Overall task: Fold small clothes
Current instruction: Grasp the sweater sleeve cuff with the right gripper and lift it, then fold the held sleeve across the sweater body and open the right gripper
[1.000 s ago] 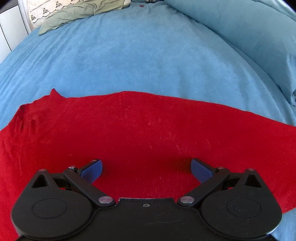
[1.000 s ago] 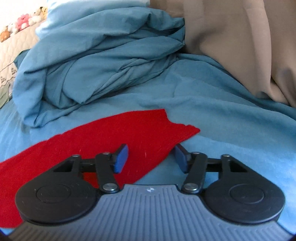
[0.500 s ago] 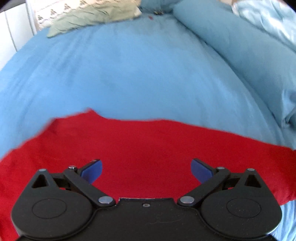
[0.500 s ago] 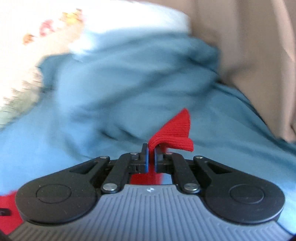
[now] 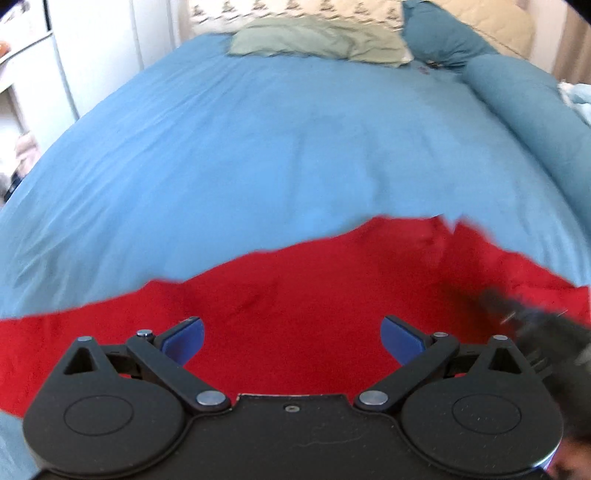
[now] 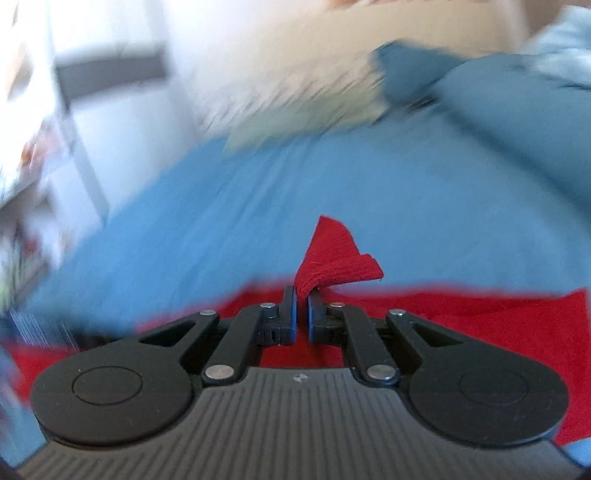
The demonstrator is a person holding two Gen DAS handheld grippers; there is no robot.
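Observation:
A red cloth (image 5: 295, 302) lies on the blue bed sheet (image 5: 258, 147). My left gripper (image 5: 291, 338) is open just above the cloth's middle, its blue pads wide apart. My right gripper (image 6: 302, 295) is shut on a corner of the red cloth (image 6: 334, 258), which sticks up past the fingertips; the rest of the cloth (image 6: 480, 325) lies below. In the left wrist view the right gripper (image 5: 532, 321) shows as a dark blur at the right edge, over the cloth. The right wrist view is blurred by motion.
A green-grey pillow (image 5: 317, 40) and a patterned pillow (image 5: 295, 11) lie at the far end of the bed. A rolled blue duvet (image 5: 524, 103) runs along the right side. White furniture (image 5: 37, 74) stands to the left of the bed.
My right gripper, shut on the cloth's corner, has swung leftward and carried it over the cloth toward the left gripper. The left gripper stayed open and tilted up; the cloth's far edge shifted.

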